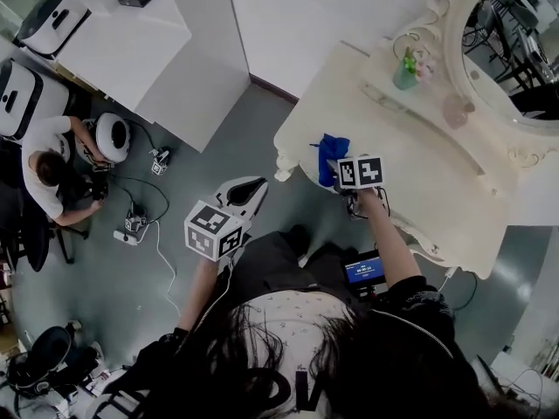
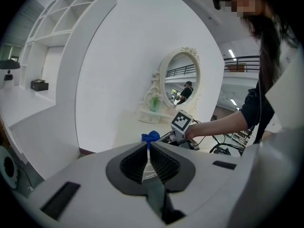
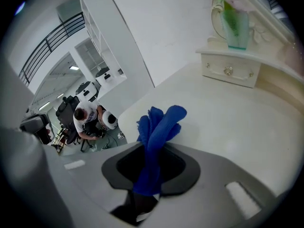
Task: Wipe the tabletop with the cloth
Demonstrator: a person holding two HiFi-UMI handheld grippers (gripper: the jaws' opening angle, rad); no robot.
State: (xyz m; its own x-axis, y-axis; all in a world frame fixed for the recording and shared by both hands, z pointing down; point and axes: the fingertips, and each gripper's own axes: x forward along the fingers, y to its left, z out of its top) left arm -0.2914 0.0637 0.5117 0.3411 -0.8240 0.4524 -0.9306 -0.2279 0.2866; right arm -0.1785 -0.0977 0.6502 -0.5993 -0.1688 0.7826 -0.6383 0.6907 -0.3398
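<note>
Right gripper [image 3: 152,150] fingers clamp cloth [image 3: 161,122] at tabletop [image 3: 228,122] edge; left gripper [image 2: 149,148] fingers nearly together

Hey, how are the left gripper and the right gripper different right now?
The right gripper is shut on the blue cloth; the left gripper has its jaws together on nothing. The right gripper is over the table, near its edge; the left gripper is off the table, above the floor. Both carry a marker cube.
</note>
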